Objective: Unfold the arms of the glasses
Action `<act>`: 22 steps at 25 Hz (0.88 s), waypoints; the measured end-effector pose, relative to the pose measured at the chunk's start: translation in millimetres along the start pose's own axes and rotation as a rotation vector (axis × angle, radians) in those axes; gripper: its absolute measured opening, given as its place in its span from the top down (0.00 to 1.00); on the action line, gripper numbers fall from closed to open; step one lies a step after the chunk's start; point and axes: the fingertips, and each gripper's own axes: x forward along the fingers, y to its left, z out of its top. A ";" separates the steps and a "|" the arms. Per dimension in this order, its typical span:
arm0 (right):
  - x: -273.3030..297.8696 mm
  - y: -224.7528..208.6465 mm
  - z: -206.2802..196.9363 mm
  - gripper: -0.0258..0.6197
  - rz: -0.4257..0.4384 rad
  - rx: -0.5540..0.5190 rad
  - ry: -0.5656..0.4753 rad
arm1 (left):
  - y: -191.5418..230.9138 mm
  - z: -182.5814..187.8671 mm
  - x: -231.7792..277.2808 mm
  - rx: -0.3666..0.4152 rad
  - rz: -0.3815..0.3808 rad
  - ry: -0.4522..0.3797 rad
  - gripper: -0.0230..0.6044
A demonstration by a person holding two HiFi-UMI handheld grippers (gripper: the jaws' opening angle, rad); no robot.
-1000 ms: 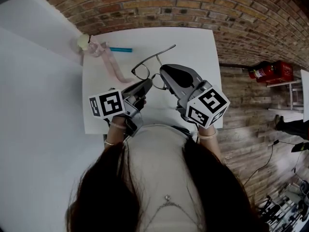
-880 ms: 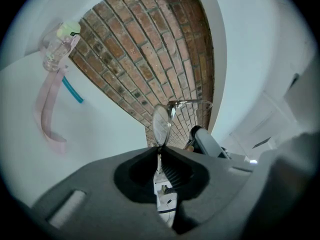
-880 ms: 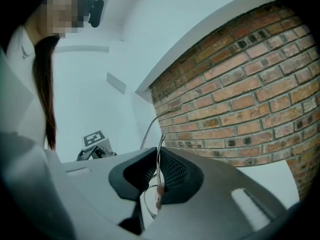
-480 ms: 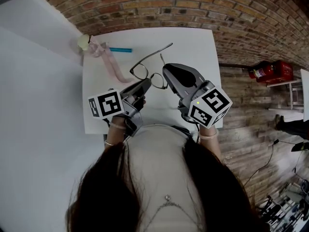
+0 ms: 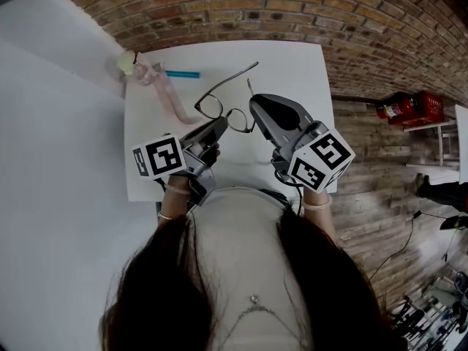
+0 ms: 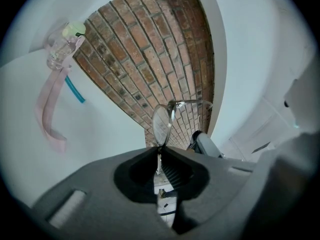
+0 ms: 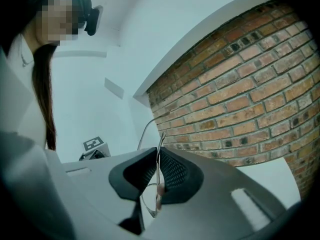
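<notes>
Thin metal-rimmed glasses [image 5: 223,112] are held above the white table [image 5: 292,64] between both grippers. One arm [image 5: 238,74] sticks out straight toward the far edge. My left gripper [image 5: 219,128] is shut on the rim of one lens; that lens [image 6: 161,124] stands just past the jaws in the left gripper view. My right gripper [image 5: 254,107] is shut on the other thin arm [image 7: 160,154], which runs upright between its pads, with a lens [image 7: 147,199] showing below. The hinge is hidden by the right gripper's body.
A pink strap [image 5: 170,97] tied to a small clear bottle with a pale cap [image 5: 128,63] lies at the table's far left, next to a teal pen [image 5: 183,74]. Brick floor surrounds the table; a red fire extinguisher [image 5: 408,108] stands to the right.
The glasses have drifted slightly left and toward the far edge with both grippers. The outstretched arm has swung a little further out. Both grips are unchanged.
</notes>
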 end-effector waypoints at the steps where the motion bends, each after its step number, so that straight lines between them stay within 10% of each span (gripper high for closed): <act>1: -0.4 -0.6 0.5 0.92 0.000 0.002 -0.001 | 0.0 0.4 -0.1 -0.002 0.000 -0.002 0.93; 22: -3.7 -7.7 5.5 0.92 -0.012 0.038 -0.027 | 3.9 7.5 -4.6 -0.054 -0.019 -0.041 0.93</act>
